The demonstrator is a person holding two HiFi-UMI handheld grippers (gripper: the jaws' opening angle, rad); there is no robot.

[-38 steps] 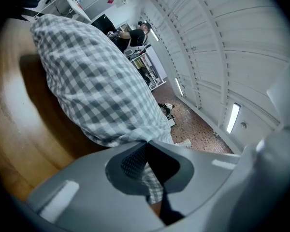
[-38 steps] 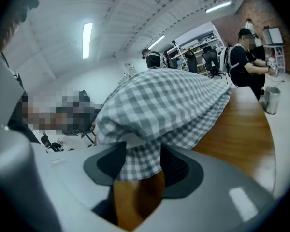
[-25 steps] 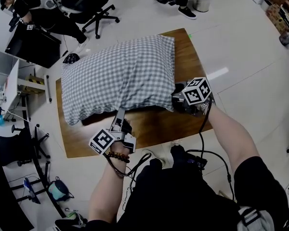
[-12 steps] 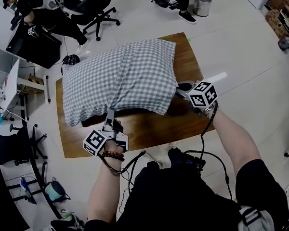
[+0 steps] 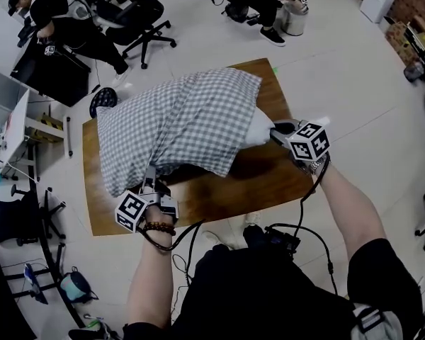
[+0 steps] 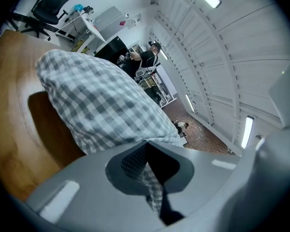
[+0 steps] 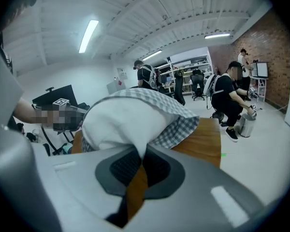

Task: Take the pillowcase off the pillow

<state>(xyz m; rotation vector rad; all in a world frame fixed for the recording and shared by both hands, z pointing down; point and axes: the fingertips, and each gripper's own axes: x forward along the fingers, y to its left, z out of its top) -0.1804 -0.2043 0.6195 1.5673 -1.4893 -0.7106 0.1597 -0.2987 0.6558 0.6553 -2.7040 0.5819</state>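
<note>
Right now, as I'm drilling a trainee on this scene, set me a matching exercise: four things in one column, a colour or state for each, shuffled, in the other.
Things:
1. left gripper
2. right gripper
3. pillow
4. table

Colours or states:
a. white, one corner bared
b. brown wood
c. shut on the checked pillowcase
d. shut on the pillow's corner

Pairs: 1-c, 2-d, 3-a, 4-b

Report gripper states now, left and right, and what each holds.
Left gripper: closed on a fold of the checked pillowcase.
Right gripper: closed on the exposed end of the white pillow.
</note>
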